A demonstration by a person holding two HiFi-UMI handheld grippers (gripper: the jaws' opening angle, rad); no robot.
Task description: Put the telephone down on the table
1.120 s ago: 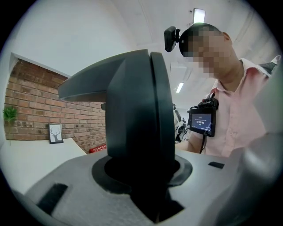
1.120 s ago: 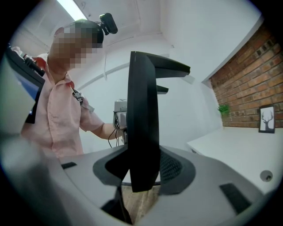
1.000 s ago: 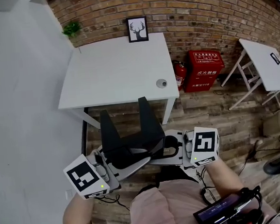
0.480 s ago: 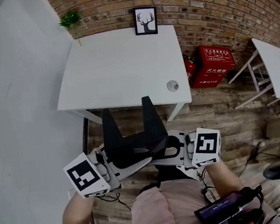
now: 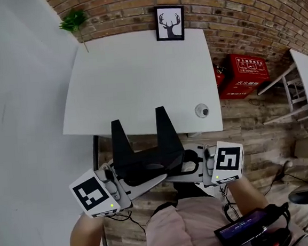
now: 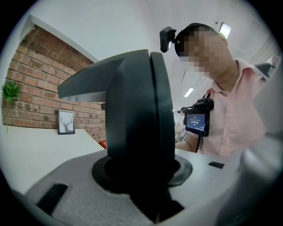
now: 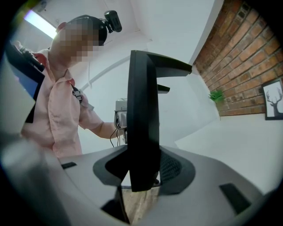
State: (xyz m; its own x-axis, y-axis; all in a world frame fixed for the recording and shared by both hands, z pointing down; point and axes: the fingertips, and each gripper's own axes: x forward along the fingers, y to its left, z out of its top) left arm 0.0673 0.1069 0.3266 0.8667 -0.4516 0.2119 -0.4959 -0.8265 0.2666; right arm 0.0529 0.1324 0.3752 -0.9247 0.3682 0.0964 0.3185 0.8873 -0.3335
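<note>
Jaws of the left gripper [image 6: 142, 176] and right gripper [image 7: 140, 176] are each clamped on the black telephone [image 5: 146, 158] — it hangs between them. The white table [image 5: 140, 83] lies ahead of the jaws and below them — lower both ends level, releasing only once the telephone is seated.

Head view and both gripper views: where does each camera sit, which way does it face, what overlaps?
Head view: on the person's head, steeply down at the white table; shows forearms, shirt, left gripper and right gripper clamped on the black telephone.
Left gripper view: on that gripper, facing the person's right; telephone between its jaws, shirt at right.
Right gripper view: on that gripper, facing the person's left; telephone centred, shirt at left.
Shared: all three show telephone, table, deer picture.
</note>
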